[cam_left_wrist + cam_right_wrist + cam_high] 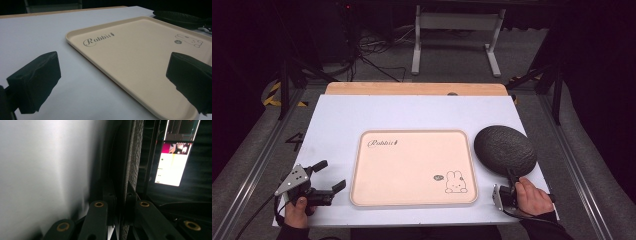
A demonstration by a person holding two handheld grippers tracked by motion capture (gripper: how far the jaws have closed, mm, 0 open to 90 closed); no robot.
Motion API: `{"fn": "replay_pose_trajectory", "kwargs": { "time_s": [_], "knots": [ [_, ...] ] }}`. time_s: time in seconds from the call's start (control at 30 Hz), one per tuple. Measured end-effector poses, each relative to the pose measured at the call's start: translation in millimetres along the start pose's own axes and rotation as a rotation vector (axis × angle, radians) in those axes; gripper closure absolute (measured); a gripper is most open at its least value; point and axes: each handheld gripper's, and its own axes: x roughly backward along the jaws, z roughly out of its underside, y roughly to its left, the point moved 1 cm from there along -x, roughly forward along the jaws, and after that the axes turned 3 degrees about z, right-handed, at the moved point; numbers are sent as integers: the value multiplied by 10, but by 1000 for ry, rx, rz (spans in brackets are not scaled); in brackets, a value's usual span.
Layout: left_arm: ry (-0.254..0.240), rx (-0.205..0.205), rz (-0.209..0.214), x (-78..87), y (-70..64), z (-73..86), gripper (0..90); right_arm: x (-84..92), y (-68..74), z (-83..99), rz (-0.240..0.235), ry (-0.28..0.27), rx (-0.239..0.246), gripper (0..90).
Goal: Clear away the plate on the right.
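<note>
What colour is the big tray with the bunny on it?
The tray is pale peach-pink, clearest in the high view.

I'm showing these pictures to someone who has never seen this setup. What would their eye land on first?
Probably the pale pink tray with its rabbit drawing, lying in the middle of the white table. Next, the dark textured plate just right of the tray, its rim clamped by the right gripper. At the near left, the left gripper rests with its fingers wide apart, pointing at the tray.
</note>
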Motion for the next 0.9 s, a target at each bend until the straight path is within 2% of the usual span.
{"fn": "replay_pose_trajectory", "kwargs": {
  "time_s": [0.1,0.23,0.37,0.43,0.47,0.7,0.9],
  "knots": [
    [1,0,-1,-1,1,-1,3,-4,-26,-11,1,-2,-10,853],
    [1,0,-1,-1,0,-1,3,-4,-93,-14,3,-5,2,852],
    [1,0,-1,-1,0,-1,2,33,-256,-20,20,-5,-8,854],
    [1,-1,-2,-1,0,0,3,43,-288,-22,25,-7,-4,853],
    [1,0,-2,0,0,0,3,66,-354,-30,41,-12,9,854],
    [1,0,-1,0,0,0,3,110,-517,-65,68,-35,11,853],
    [1,-1,-1,-1,-1,0,3,132,-612,-105,72,-50,19,852]
  ]
}}
